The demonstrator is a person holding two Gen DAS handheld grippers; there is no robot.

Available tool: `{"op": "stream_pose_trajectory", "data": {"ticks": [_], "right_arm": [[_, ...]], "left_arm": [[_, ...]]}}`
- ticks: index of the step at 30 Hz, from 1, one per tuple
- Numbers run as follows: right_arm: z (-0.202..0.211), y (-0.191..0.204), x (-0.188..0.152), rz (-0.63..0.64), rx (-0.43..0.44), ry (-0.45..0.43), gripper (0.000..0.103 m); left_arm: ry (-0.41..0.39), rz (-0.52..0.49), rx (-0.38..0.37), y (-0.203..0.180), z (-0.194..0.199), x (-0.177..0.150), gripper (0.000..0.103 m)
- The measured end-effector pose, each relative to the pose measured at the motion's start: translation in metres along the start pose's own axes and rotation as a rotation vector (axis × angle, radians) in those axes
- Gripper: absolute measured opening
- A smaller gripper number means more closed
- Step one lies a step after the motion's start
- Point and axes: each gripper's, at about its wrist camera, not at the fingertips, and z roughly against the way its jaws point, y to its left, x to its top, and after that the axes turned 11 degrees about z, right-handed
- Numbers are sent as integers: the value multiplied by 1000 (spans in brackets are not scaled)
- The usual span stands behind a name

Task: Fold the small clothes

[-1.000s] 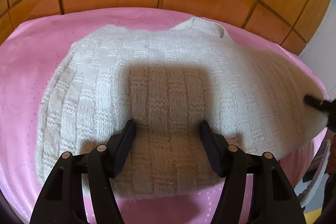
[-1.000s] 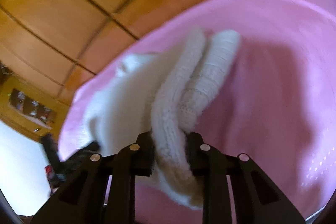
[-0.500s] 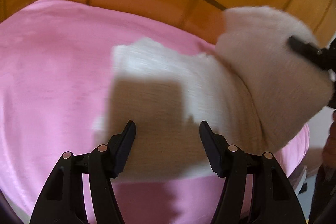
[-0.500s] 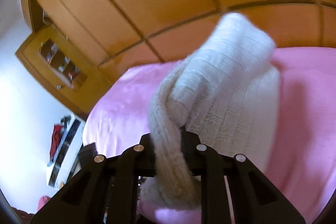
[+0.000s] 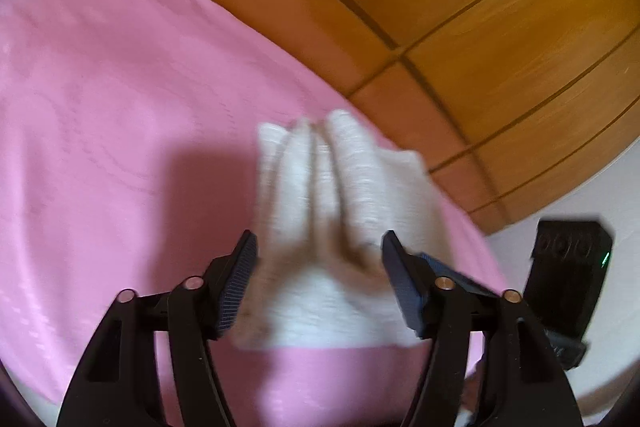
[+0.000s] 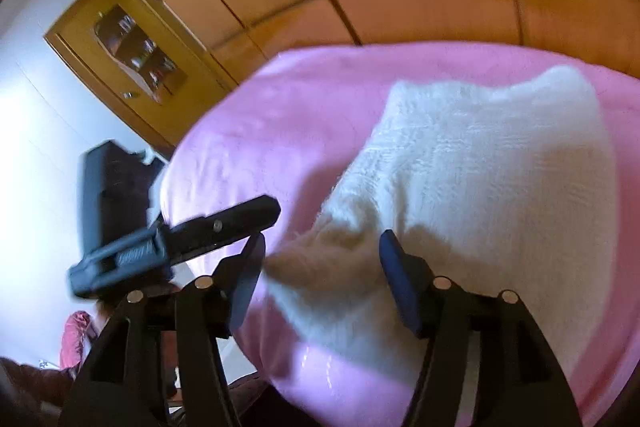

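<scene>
From the left wrist, the left gripper (image 5: 316,281) stands spread, its jaws just widened, the blurred white sweater (image 5: 340,227) between them but unpinched, lying on the pink bedspread (image 5: 120,87) near its edge. Its folds run away from the camera toward the wooden wardrobe (image 5: 480,7).

From the right wrist, the right gripper (image 6: 322,277) has just let go; its jaws are apart over a loose corner. The sweater's long side runs up the picture. Best to back off gently, then flatten the fold.
</scene>
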Motion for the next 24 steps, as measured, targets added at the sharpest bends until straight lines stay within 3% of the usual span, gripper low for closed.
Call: {"op": "stream_pose_trajectory", "data": {"ticks": [4, 8, 10, 16, 17, 19, 20, 24], "right_arm": [[42, -20, -26, -31, -114, -64, 60], [64, -43, -49, -79, -232, -73, 60], [72, -54, -63, -103, -284, -60, 60], [70, -61, -74, -94, -317, -49, 60], [66, -59, -73, -83, -316, -47, 60], [62, -55, -73, -49, -309, -35, 60], [57, -53, -74, -38, -301, -24, 62], [28, -31, -71, 29, -305, 19, 62]], "left_arm": [[45, 49, -55, -4, -9, 2, 70], [97, 76, -74, -10, -22, 9, 73], [117, 75, -61, -17, -33, 13, 73], [169, -9, 46, -48, -66, 19, 72], [181, -23, 60, -52, -71, 18, 68], [189, -76, 104, -57, -78, 15, 28], [174, -111, 143, -60, -79, 13, 20], [55, -164, 171, -61, -51, 13, 12]]}}
